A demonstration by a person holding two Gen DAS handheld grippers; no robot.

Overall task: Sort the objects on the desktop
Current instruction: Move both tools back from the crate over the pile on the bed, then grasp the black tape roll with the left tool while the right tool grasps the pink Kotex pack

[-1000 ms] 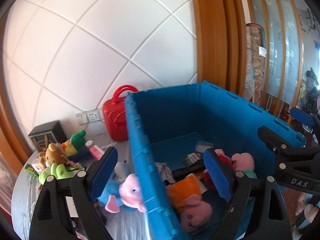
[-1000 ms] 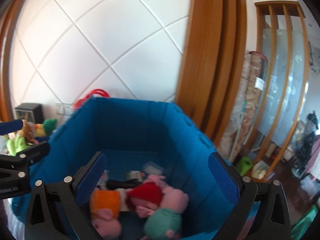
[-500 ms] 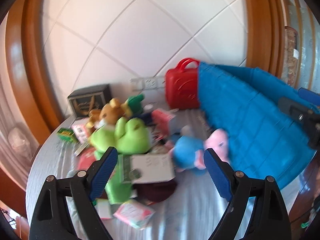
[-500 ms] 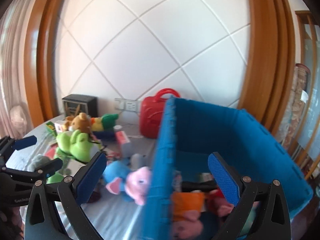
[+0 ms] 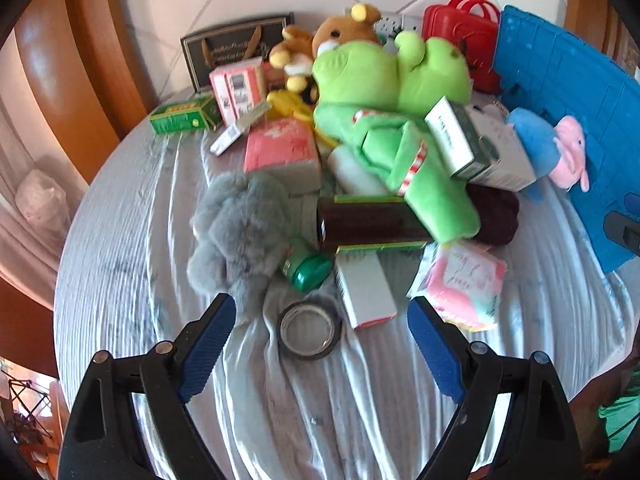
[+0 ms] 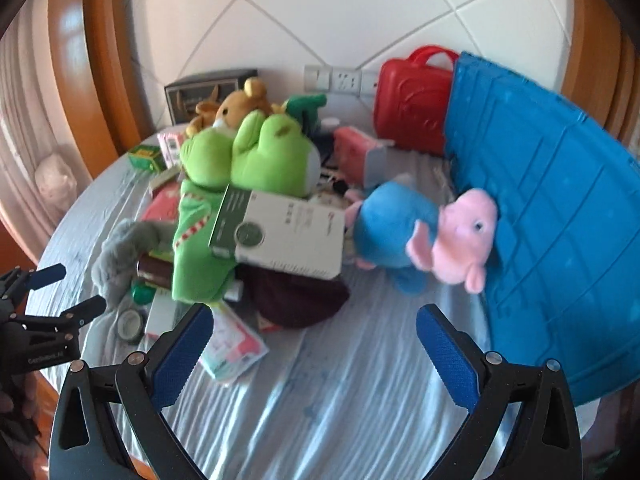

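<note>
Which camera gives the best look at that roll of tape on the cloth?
The left wrist view: the tape roll lies flat just ahead of the open left gripper, its whole ring visible. The right wrist view shows it only small at the pile's edge, partly hidden.

Home: plush toys (image 5: 384,80) on clothed table (image 5: 120,280), wood-framed wall.

No print reads clearly. The white box (image 6: 280,236) carries a round dark seal and blurred lines. The left gripper (image 6: 60,292) bears illegible white lettering.
</note>
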